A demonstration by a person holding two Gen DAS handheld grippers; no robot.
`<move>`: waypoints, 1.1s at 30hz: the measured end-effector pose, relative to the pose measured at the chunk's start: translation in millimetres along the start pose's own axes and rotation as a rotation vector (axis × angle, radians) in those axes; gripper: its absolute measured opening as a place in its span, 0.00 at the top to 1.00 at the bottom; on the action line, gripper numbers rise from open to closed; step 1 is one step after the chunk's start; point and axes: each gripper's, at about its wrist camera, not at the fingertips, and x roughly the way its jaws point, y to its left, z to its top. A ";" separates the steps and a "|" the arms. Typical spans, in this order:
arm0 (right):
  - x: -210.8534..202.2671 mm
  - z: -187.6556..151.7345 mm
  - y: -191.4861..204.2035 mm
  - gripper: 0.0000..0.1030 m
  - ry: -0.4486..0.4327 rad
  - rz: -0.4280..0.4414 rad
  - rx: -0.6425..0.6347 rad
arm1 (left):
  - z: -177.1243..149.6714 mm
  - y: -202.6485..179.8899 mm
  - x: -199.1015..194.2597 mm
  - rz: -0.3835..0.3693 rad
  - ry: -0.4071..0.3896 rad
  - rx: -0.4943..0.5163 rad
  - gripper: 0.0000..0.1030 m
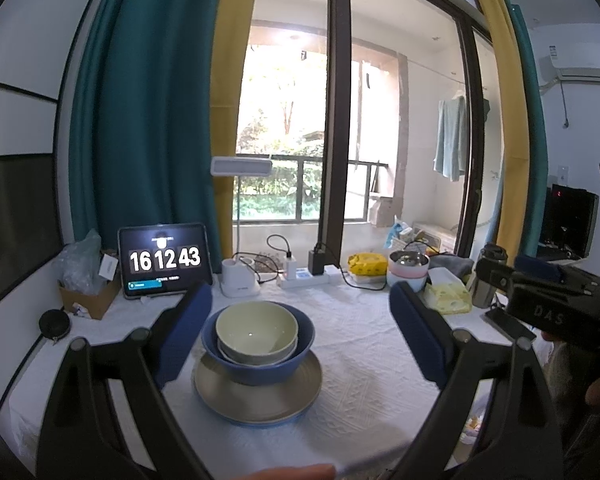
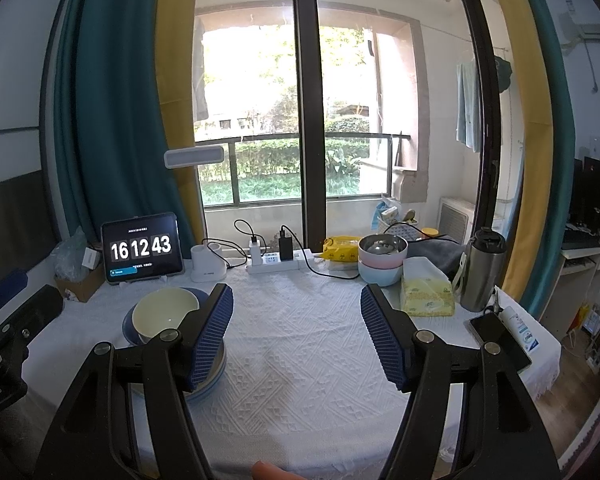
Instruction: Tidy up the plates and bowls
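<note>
Pale green ceramic bowl (image 1: pixel 256 332) nests in a blue bowl (image 1: pixel 258 360) on stacked plates (image 1: pixel 260 404), mid-worktop (image 1: pixel 360 360). Rigid, smooth, breakable: take yours by the rim. Left tool (image 1: pixel 300 332) and right tool (image 2: pixel 296 336) both released, empty.

The right gripper (image 2: pixel 297 334) stands wide apart over bare white tablecloth (image 2: pixel 300 360); the stacked bowls (image 2: pixel 162 314) and plate (image 2: pixel 212 380) sit behind its left finger (image 2: pixel 210 336).
</note>
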 end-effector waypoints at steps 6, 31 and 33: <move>-0.1 -0.2 -0.1 0.32 0.000 0.000 0.000 | 0.1 0.4 0.1 0.000 0.001 -0.002 0.11; -0.3 -0.8 1.2 0.32 0.000 -0.002 0.003 | 0.0 1.2 -0.3 0.000 0.001 -0.006 0.11; -0.8 -0.5 1.1 0.32 -0.001 -0.003 0.003 | 0.0 1.3 -0.2 0.001 0.000 -0.005 0.11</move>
